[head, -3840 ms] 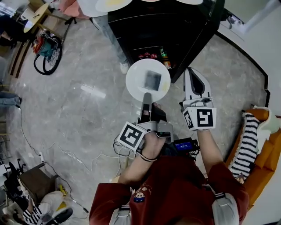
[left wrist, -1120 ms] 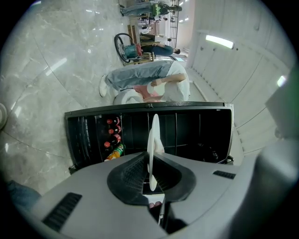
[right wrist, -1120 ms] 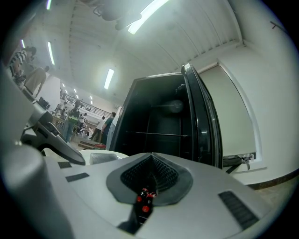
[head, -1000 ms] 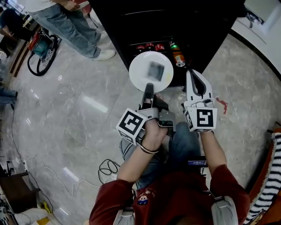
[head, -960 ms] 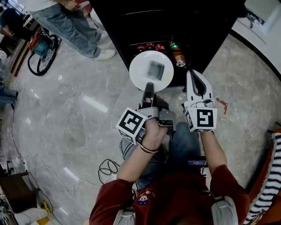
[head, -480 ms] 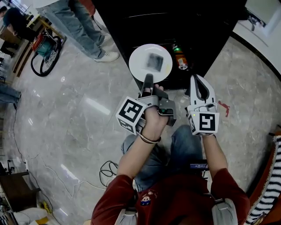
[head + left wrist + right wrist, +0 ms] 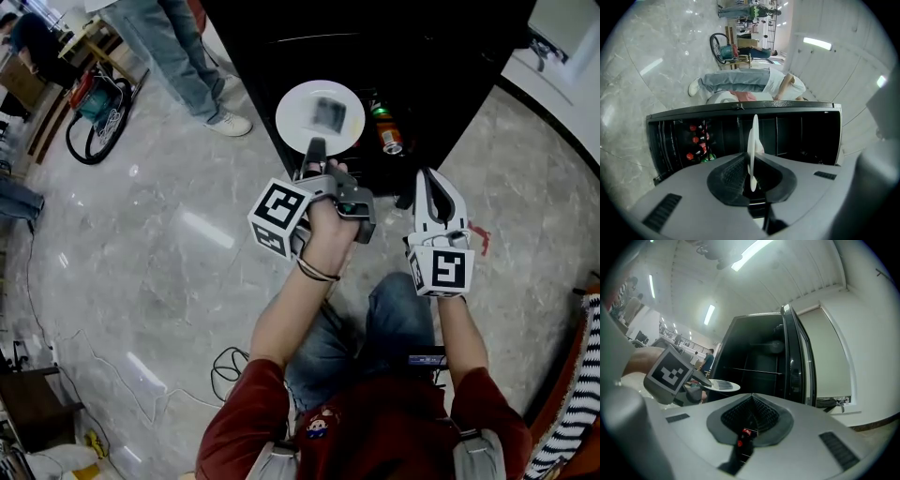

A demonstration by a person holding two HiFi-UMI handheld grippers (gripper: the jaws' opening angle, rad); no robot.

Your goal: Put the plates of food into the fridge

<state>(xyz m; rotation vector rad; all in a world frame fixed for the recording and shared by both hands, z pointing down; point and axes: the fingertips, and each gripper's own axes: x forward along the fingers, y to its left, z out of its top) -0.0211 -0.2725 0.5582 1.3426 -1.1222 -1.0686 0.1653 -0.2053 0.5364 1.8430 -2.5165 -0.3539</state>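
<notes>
Though light by the look of it, stiff and breakable: plate (image 7: 321,112), white, round, thin, shallow, glossy, ceramic or melamine, cannot say which. Sits level at the mouth of the open fridge (image 7: 431,56), over its lower front edge, not yet on a shelf. Carries food (image 7: 328,113), a dark flat square patch, blurred, kind not readable. Probably loose on a slick surface, so liable to slide with any tilt.

Pinched at the rim farthest from the fridge by the left gripper (image 7: 315,152), jaws clamped on that edge. Shows edge-on between ribbed dark pads in the left gripper view. Held from one side only, hence a lever load on the grip. Smooth rim against rubbery-looking pads judged adequate, not generous. Best kept level and moved slowly. No better hold to be had than a deeper bite on the same rim.

Right gripper (image 7: 434,187): jaws together, nothing between them, short of the fridge opening, near its open door.

Fridge: black, boxy, dark inside, thin flat shelves, glass-fronted door swung wide. Cans (image 7: 386,136), red and green, low inside the fridge. Floor (image 7: 159,234) before the fridge: polished grey marble, veined, reflective.
</notes>
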